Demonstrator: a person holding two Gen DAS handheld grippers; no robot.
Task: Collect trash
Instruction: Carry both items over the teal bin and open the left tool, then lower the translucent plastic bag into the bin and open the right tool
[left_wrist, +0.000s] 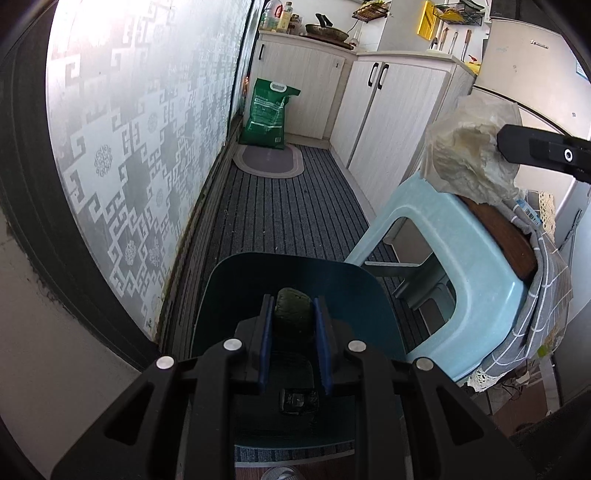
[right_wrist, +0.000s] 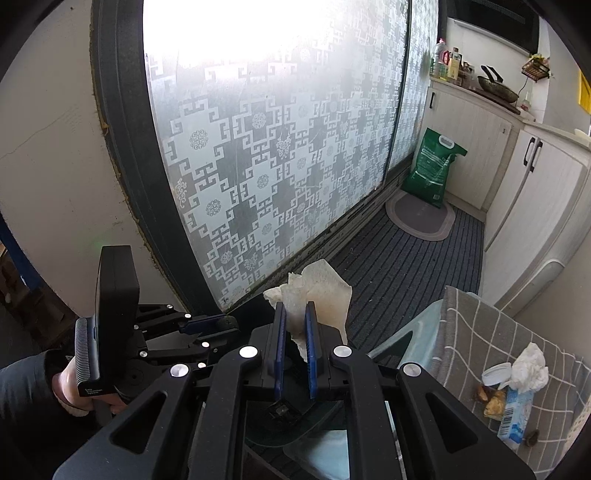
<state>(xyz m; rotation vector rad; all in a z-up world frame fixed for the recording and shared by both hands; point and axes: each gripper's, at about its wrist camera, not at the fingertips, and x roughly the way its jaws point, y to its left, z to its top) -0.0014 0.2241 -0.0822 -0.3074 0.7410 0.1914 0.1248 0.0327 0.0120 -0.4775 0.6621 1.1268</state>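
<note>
My left gripper (left_wrist: 293, 314) is shut on the dark handle (left_wrist: 292, 308) of a teal dustpan (left_wrist: 229, 295), held above the striped floor mat. My right gripper (right_wrist: 294, 314) is shut on a crumpled white tissue (right_wrist: 321, 291) and holds it up in the air. The same tissue (left_wrist: 469, 155) shows in the left wrist view, above the light-blue stool (left_wrist: 443, 236), with a right fingertip (left_wrist: 517, 142) at its edge. More trash lies on the grey checked cloth (right_wrist: 476, 325): a white tissue (right_wrist: 530, 369), a white lid (right_wrist: 495, 371), food scraps (right_wrist: 493, 400) and a blue carton (right_wrist: 517, 413).
A frosted patterned sliding door (left_wrist: 140, 140) runs along the left. White cabinets (left_wrist: 391, 122) stand at the right and back. A green bag (left_wrist: 267, 112) and an oval mat (left_wrist: 269, 162) lie at the far end. A white fridge (left_wrist: 535, 59) is at the right.
</note>
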